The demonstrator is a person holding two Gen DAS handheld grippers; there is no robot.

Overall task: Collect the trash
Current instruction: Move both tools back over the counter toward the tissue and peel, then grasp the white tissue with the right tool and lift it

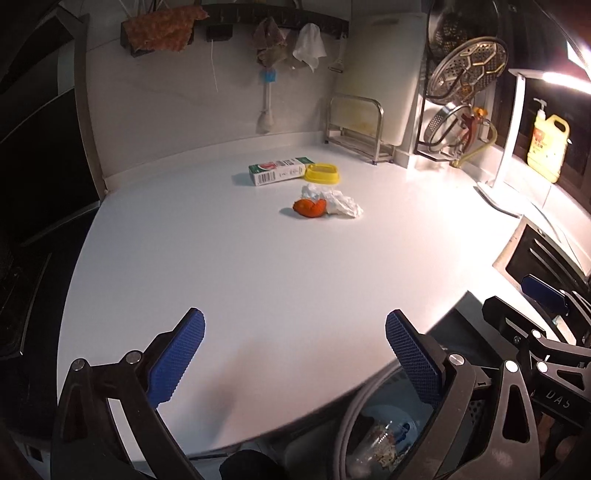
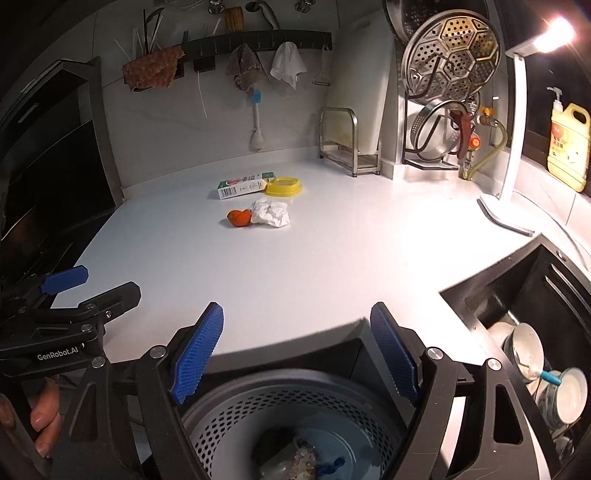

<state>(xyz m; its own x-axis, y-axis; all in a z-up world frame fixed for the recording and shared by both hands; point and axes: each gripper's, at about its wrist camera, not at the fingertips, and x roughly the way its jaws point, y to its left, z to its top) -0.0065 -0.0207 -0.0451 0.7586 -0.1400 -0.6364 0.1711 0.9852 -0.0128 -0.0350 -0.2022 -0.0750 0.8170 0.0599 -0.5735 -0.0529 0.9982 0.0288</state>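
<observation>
On the white counter (image 1: pixel 221 258) lie an orange peel (image 1: pixel 309 207), a crumpled white tissue (image 1: pixel 341 201), a green-and-white carton (image 1: pixel 279 170) on its side and a yellow lid (image 1: pixel 322 173). The same peel (image 2: pixel 239 218), tissue (image 2: pixel 270 212), carton (image 2: pixel 243 185) and lid (image 2: pixel 283 186) show in the right wrist view. My left gripper (image 1: pixel 295 354) hangs open over the counter's near edge, nothing between its blue pads. My right gripper (image 2: pixel 297 350) is open above a perforated grey trash bin (image 2: pixel 229 406) that holds a crumpled clear bottle (image 2: pixel 295 461). The bin (image 1: pixel 354 417) also shows below the left gripper.
A sink (image 2: pixel 517 314) with dirty bowls (image 2: pixel 561 391) sits at the right. A metal rack (image 2: pixel 349 144), steamer tray (image 2: pixel 450 55), lamp (image 2: pixel 513 147) and yellow detergent jug (image 2: pixel 569 147) line the back. Cloths (image 1: pixel 162 27) hang on the wall rail. A dark stove (image 1: pixel 22 221) lies left.
</observation>
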